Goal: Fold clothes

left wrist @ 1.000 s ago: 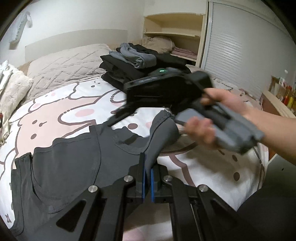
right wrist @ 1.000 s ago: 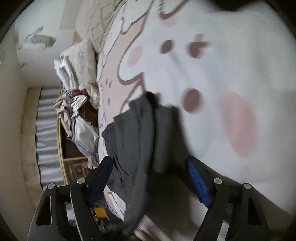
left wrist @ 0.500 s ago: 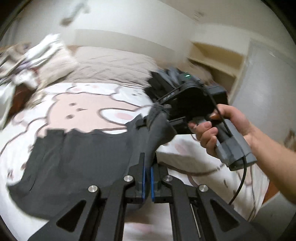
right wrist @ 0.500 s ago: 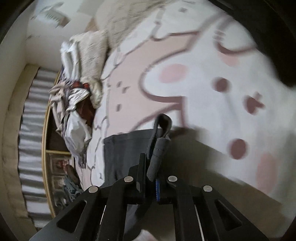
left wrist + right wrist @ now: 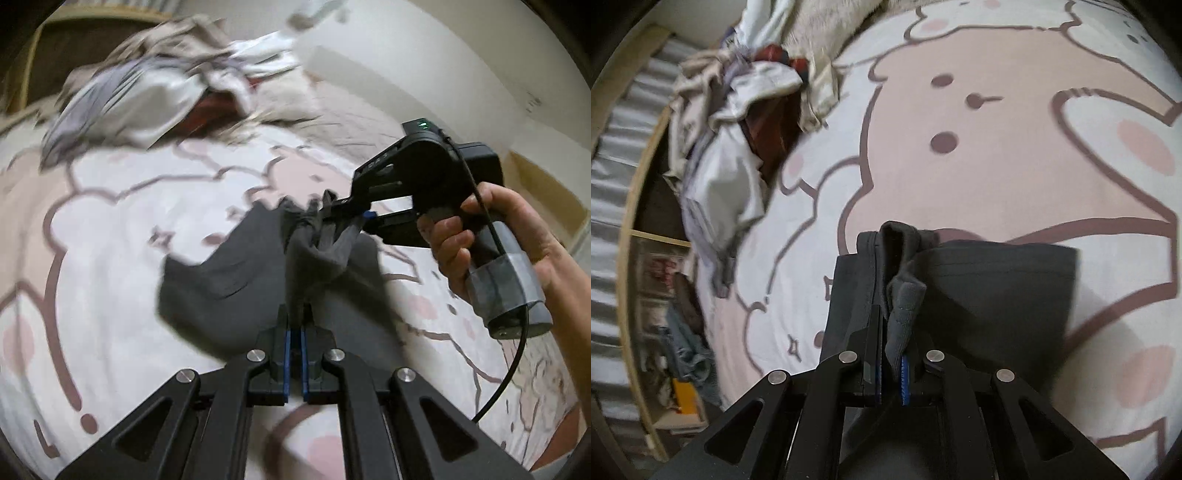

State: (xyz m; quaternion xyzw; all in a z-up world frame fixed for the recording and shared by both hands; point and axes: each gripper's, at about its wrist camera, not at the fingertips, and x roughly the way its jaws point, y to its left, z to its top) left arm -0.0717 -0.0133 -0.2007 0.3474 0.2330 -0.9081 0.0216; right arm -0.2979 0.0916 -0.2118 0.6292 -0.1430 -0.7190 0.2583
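No legible writing anywhere. Dark grey trousers (image 5: 236,273) lie partly bunched on the bed's cartoon-print sheet (image 5: 122,229), one edge lifted. Left tongs (image 5: 294,332) pinch a fold; right tongs (image 5: 892,363), in a person's hand (image 5: 491,236), pinch another bunched edge.

My left tongs (image 5: 294,332): matt black plastic arms, bright metal screws, blue ribbed pads closed on the dark grey trousers (image 5: 236,273), a soft, matt woven cloth. My right tongs (image 5: 891,363): same black plastic, pads pinching a thicker seam of that cloth. My right hand (image 5: 491,236) grips a handle wrapped in dull grey tape. Bed sheet (image 5: 1015,155): smooth printed cotton. Laundry heap (image 5: 738,122): crumpled, faintly shiny fabrics.
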